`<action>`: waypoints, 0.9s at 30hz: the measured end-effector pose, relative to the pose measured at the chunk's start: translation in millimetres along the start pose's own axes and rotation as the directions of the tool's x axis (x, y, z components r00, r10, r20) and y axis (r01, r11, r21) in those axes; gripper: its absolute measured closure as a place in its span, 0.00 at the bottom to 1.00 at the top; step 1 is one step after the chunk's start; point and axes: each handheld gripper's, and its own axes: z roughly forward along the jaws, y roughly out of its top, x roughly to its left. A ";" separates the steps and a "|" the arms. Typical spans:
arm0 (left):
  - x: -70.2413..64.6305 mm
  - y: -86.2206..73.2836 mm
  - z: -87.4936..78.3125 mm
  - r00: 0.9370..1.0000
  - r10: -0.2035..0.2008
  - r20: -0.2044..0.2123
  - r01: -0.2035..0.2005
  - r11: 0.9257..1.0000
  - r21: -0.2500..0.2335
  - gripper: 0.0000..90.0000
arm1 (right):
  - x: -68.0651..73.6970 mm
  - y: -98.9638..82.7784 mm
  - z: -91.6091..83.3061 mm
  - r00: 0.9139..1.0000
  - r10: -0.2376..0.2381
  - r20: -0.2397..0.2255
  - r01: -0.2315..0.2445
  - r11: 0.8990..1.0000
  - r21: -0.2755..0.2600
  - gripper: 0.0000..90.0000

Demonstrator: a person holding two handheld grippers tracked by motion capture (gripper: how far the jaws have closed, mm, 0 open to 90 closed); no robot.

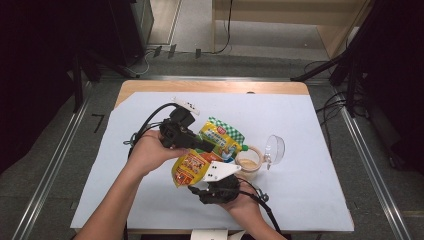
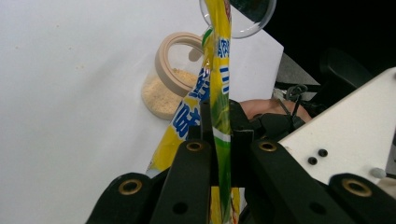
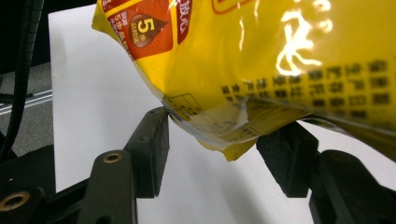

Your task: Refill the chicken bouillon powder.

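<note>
A yellow snack pouch [image 1: 192, 164] with a green top hangs tilted above the white sheet. My left gripper [image 1: 211, 147] is shut on its upper part; in the left gripper view the pouch [image 2: 219, 70] runs edge-on between the black jaws [image 2: 219, 119], pinched flat. My right gripper [image 1: 194, 187] sits under the pouch's lower end. In the right gripper view the pouch's bottom corner [image 3: 261, 60] dips between the spread jaws of that gripper [image 3: 217, 134]; one pad tip just touches the film and the other stands clear.
An open round jar [image 1: 248, 162] of beige powder stands right of the pouch, its clear lid [image 1: 274, 149] beside it. The white sheet [image 1: 300, 125] covers the wooden table [image 1: 215, 86]. The floor has rails and cables around the table.
</note>
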 end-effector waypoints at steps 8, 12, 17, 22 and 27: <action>0.0 -0.8 -6.3 1.000 0.020 0.009 -0.020 0.999 -0.025 1.00 | 0.4 -0.9 -1.2 1.000 0.009 0.014 -0.009 0.999 -0.033 0.48; 0.6 -1.1 -11.1 1.000 0.021 0.019 -0.021 0.999 -0.039 1.00 | -1.8 -2.2 -2.0 1.000 0.031 -0.002 -0.031 0.998 -0.057 0.48; 3.2 -2.6 -19.6 1.000 0.010 0.030 -0.008 0.998 -0.064 1.00 | -4.1 -2.8 -3.8 0.998 0.058 -0.023 -0.059 0.995 -0.078 0.47; 4.7 -3.8 -27.7 1.000 0.002 0.030 0.001 0.996 -0.087 1.00 | -6.2 -2.7 -5.5 0.997 0.072 -0.030 -0.075 0.993 -0.089 0.46; 7.1 -5.5 -35.9 1.000 -0.005 0.027 0.008 0.993 -0.114 1.00 | -9.0 -2.6 -7.3 0.993 0.111 -0.040 -0.114 0.990 -0.085 0.46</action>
